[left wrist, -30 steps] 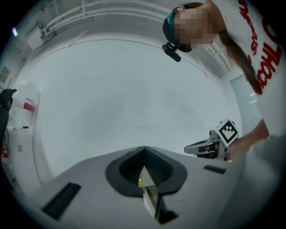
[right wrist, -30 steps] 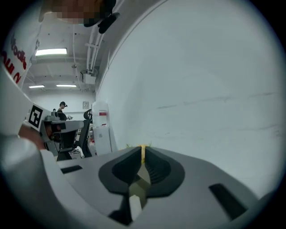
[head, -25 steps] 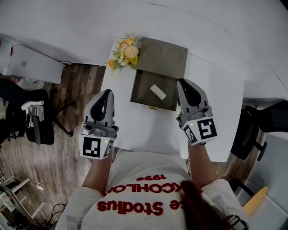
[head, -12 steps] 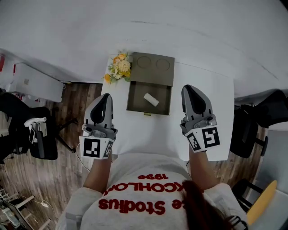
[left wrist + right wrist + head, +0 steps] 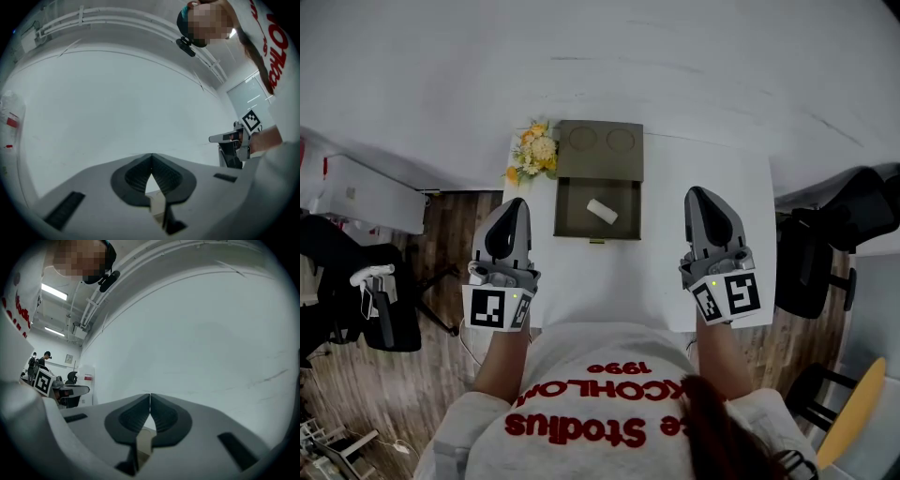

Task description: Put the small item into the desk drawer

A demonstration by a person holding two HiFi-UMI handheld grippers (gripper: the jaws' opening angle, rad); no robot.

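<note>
White and oblong, the item (image 5: 602, 211) already lies inside the open drawer (image 5: 575, 223), its long axis running diagonally from far-left to near-right in the head view. The drawer sits on the far part of the surface (image 5: 609, 281), its front edge turned towards the person. It lies ahead of both tongs and between them, roughly midway, so neither hand is clearly nearer. The left tongs (image 5: 515, 202) and right tongs (image 5: 699, 194) are held at the near side, well apart from the drawer. Each has its jaws pressed together with nothing between them. What remains, at a guess, is pushing the drawer front straight away. Count: one item, one drawer, two tongs, one bunch of flowers (image 5: 532, 153) just beside the drawer's far-left corner.
</note>
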